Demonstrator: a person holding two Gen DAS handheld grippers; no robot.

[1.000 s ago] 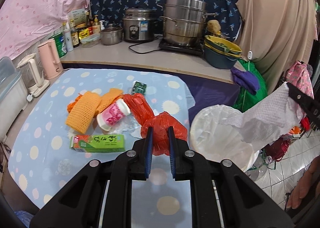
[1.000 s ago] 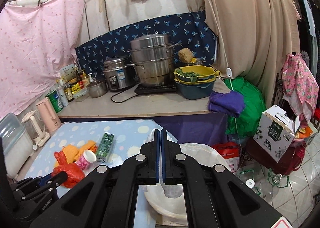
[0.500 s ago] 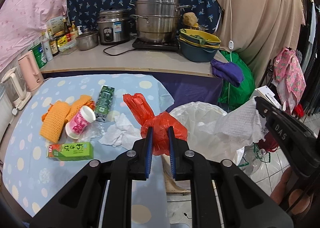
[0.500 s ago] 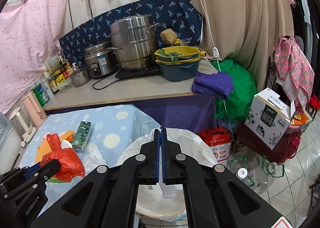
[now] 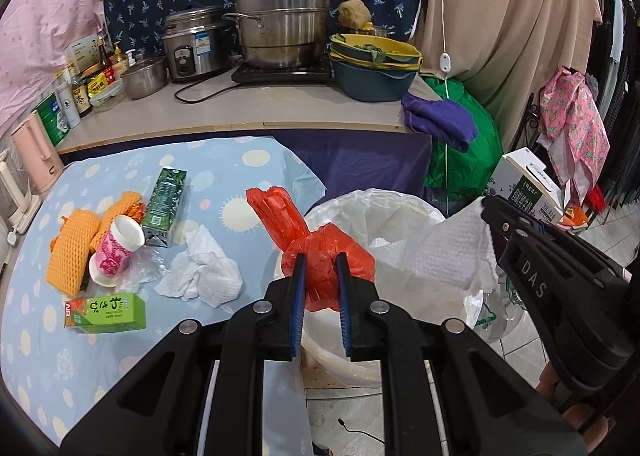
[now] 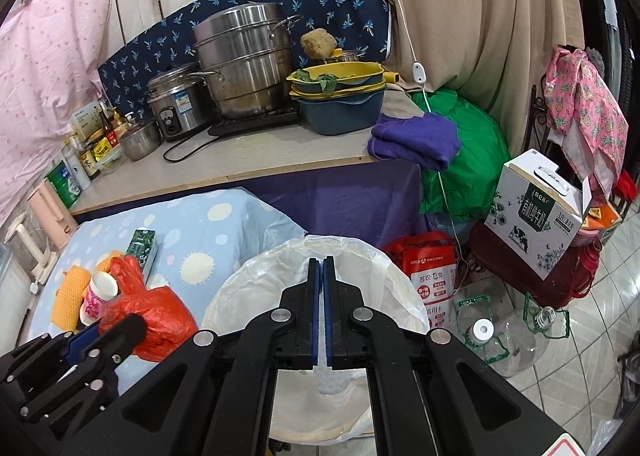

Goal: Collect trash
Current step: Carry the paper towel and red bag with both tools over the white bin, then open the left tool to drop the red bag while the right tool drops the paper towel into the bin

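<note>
Red plastic bag [image 5: 320, 256] clamped in left claw [image 5: 320, 260] above bin [image 6: 400, 280]; right claw [image 6: 323, 268] opening, pinching paper towel [image 5: 444, 252].

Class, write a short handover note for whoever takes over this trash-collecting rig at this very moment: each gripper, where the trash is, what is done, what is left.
Left gripper: shut on the red plastic bag, at the rim of the lined trash bin.
Right gripper: over the bin, jaws beginning to open on a white paper towel.
Done: nothing visibly dropped in yet.
Left on the table: crumpled tissue, pink cup, orange foam nets, dark green carton, light green box.
</note>
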